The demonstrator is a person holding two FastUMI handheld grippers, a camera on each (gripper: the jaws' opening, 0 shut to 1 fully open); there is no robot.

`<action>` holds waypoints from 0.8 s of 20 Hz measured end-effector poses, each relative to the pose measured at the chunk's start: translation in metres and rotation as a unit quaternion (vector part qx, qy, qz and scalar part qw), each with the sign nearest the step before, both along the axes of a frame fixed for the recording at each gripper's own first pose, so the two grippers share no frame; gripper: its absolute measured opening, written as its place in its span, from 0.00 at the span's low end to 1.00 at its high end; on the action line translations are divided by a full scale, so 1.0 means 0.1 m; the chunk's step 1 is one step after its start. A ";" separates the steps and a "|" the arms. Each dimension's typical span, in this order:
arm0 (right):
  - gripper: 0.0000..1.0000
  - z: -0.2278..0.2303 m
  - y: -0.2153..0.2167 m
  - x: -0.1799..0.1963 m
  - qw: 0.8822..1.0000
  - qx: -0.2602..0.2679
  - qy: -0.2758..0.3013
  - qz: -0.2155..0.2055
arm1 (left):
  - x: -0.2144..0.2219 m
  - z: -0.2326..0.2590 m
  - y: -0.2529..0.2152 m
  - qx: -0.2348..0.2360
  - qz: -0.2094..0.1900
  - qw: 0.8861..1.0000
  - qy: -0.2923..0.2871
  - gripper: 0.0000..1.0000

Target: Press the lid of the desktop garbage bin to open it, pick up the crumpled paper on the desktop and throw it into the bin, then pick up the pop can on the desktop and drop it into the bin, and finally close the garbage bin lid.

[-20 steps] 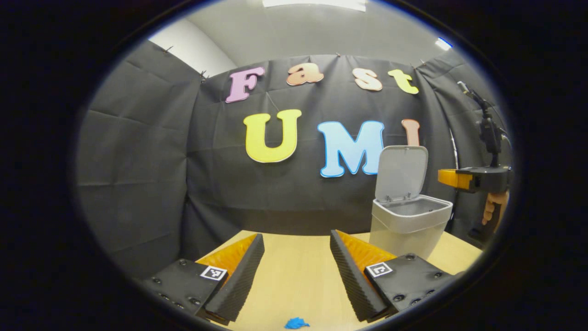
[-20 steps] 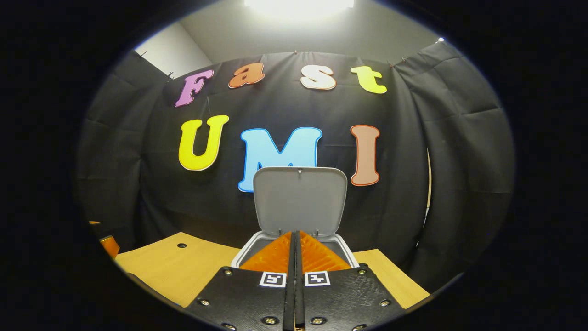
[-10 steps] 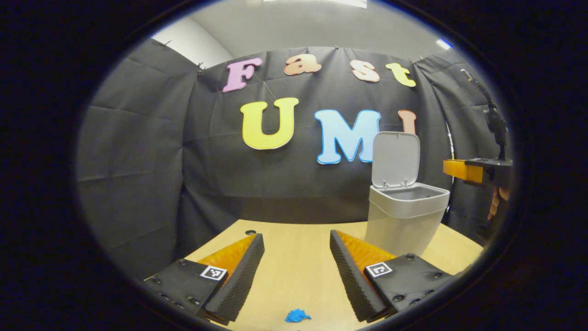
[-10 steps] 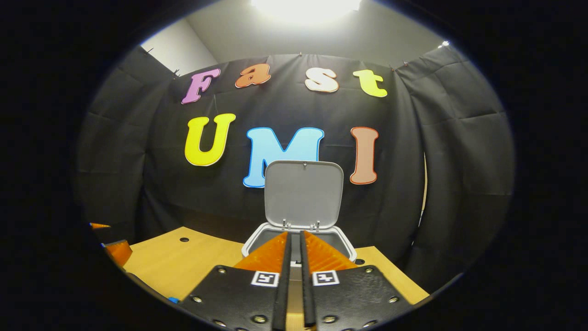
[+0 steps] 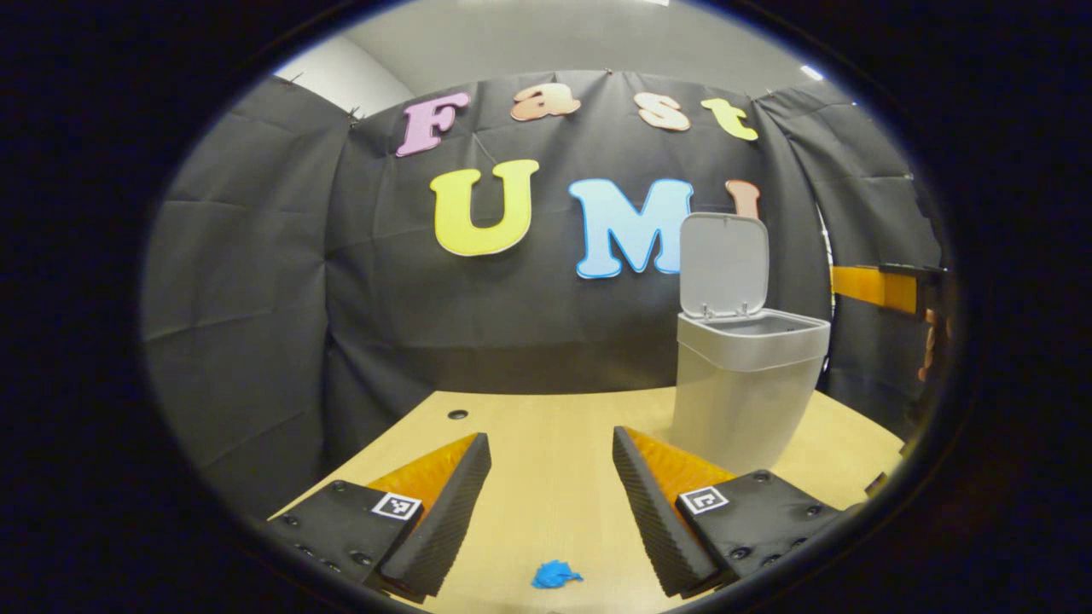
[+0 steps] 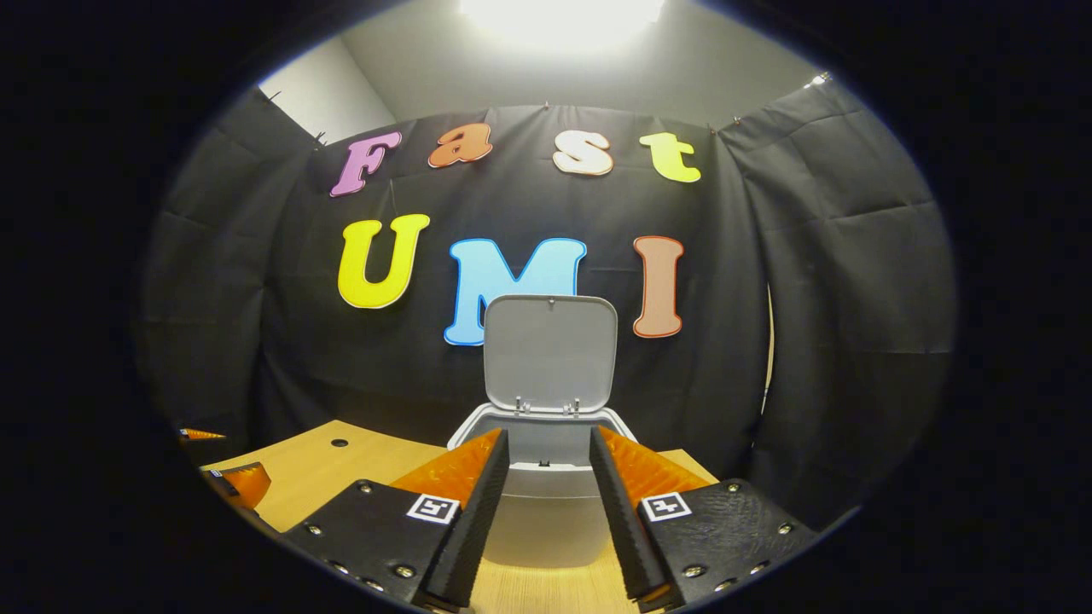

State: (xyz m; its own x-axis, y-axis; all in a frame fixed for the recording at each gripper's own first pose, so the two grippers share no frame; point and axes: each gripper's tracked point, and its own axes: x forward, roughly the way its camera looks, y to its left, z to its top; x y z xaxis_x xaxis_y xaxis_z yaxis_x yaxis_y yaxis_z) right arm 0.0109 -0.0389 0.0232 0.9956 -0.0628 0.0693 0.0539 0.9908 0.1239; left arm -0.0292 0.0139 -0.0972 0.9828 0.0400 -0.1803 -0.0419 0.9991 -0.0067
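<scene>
Left gripper view: left gripper (image 5: 551,465), jaws spread wide and empty, ridged foam-like pads (image 5: 444,520) on wedge-shaped fingers, held low over a pale wood-grain table (image 5: 546,426). Garbage bin (image 5: 740,392), smooth grey plastic, tapered rectangular body with rounded corners, stands upright toward the table's far right corner; its flat lid (image 5: 723,264) is raised on rear hinges, nearly vertical against the black cloth wall. Crumpled paper (image 5: 554,575), small blue wad with an irregular creased surface, lies on the table near its front edge, between and just ahead of the left fingers, touching neither. Round hole (image 5: 457,414) in the tabletop near the far left edge. Right gripper (image 5: 879,288) seen side-on at the right margin beyond the bin, above rim height, a hand (image 5: 930,345) partly visible below it. Right gripper view: right gripper (image 6: 546,452), jaws moderately apart, nothing between them, same ridged pads (image 6: 473,529); fingers frame the bin (image 6: 546,512) from the front, tips near its rim (image 6: 546,411), contact cannot be told. Lid (image 6: 549,351) upright, two small hinges at its base. Left gripper (image 6: 235,482) partly visible at the table's left side.
</scene>
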 end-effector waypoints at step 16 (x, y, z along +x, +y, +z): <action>0.92 -0.33 0.31 -0.36 0.996 -0.010 0.072 -0.049 | -0.14 -1.85 0.03 -0.005 -0.080 0.967 0.244 0.99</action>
State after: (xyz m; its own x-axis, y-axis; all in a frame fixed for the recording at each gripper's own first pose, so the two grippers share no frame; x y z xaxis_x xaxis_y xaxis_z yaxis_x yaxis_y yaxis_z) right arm -0.0248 -0.0076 -0.0099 0.9844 -0.1608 -0.0719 0.1668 0.9820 0.0881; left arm -0.0434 0.0167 -0.2818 0.7746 -0.1102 -0.6228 0.1136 0.9929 -0.0345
